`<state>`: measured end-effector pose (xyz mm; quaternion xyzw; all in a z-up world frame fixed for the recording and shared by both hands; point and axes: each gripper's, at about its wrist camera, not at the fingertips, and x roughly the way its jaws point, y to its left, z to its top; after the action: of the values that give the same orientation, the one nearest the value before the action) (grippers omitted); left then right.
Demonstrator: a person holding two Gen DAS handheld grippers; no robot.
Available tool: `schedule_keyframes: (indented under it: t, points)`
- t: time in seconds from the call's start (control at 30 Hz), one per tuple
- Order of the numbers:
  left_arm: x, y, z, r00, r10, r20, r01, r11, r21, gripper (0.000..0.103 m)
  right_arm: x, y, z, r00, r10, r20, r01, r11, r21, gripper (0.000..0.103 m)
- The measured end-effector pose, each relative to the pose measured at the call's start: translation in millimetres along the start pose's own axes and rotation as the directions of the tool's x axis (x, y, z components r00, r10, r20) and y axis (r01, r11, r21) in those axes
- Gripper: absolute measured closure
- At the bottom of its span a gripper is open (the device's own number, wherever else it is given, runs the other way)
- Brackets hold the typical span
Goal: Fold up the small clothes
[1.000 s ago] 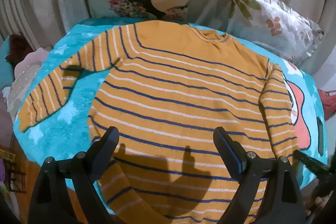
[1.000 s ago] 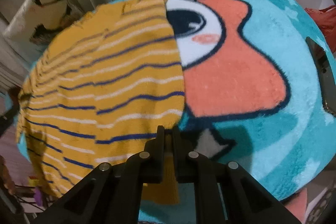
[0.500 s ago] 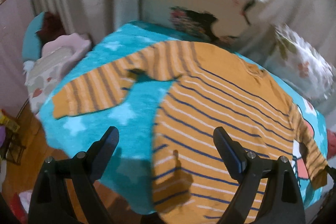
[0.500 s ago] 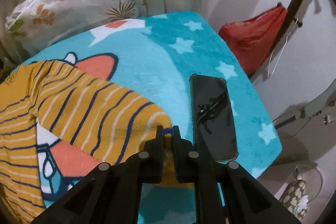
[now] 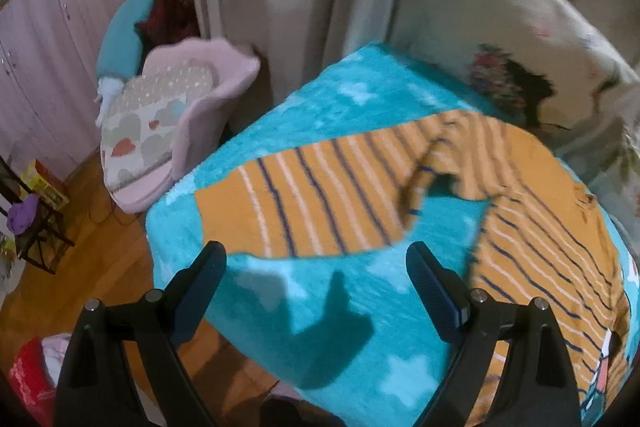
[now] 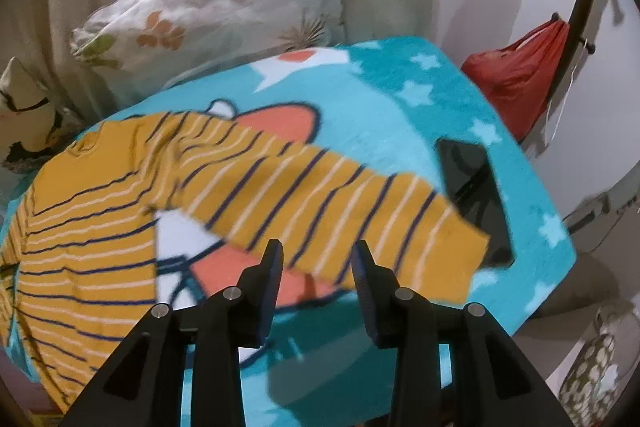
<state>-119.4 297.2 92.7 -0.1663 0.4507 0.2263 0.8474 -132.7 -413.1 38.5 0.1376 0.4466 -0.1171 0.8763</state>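
A small orange sweater with navy and white stripes lies flat on a turquoise cartoon blanket. Its left sleeve stretches out toward the blanket's left edge. My left gripper is open and empty, just in front of that sleeve's cuff. In the right wrist view the sweater body lies left and its right sleeve stretches out to the right, its cuff lying over a black phone. My right gripper is open and empty, just in front of the sleeve.
Two patterned pillows lean against curtains behind the blanket. A pink child's chair stands left of the blanket on a wooden floor. A red bag hangs at the right.
My right gripper pulled the right sleeve outward, then opened and let it go. My left gripper swung left from the sweater's hem toward the left sleeve, staying open.
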Motion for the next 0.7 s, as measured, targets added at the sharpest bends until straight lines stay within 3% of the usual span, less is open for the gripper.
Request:
schedule_keyframes:
  t: [0.17,0.4,0.43,0.47,0.5,0.57,0.63,0.7]
  points:
    - [55,39,20,0.995,-0.028,-0.092,0.021,0.997,-0.069,0.012,-4,54,-16,1.000,0.006,-0.017,-0.007,1.000,-0.012,0.064]
    - [103,57,33,0.985,-0.048,-0.164,0.043,0.998,-0.035,0.013,-1,155,-23,0.998,0.035,-0.044,-0.039,0.995,-0.087,0.064]
    - [104,57,34,0.986,-0.051,-0.161,0.049,0.999,-0.018,0.023,-1,169,-24,0.998,0.040,-0.048,-0.045,0.994,-0.100,0.064]
    - [104,55,37,0.988,-0.037,-0.153,0.040,0.999,0.019,0.045,0,185,-24,0.998,0.045,-0.051,-0.051,0.992,-0.117,0.064]
    - [103,54,39,0.989,-0.008,-0.145,0.017,0.998,0.060,0.057,1,197,-24,0.997,0.049,-0.053,-0.056,0.990,-0.133,0.064]
    - [103,56,47,0.990,0.028,-0.137,-0.011,0.992,0.124,0.094,2,224,-26,0.996,0.063,-0.056,-0.071,0.984,-0.162,0.064]
    - [105,68,59,0.990,0.029,-0.137,-0.012,0.992,0.125,0.098,2,246,-28,0.995,0.080,-0.060,-0.090,0.979,-0.185,0.064]
    - [109,86,77,0.990,0.086,-0.116,-0.072,0.991,0.115,0.103,2,264,-31,0.995,0.086,-0.058,-0.096,0.974,-0.207,0.064]
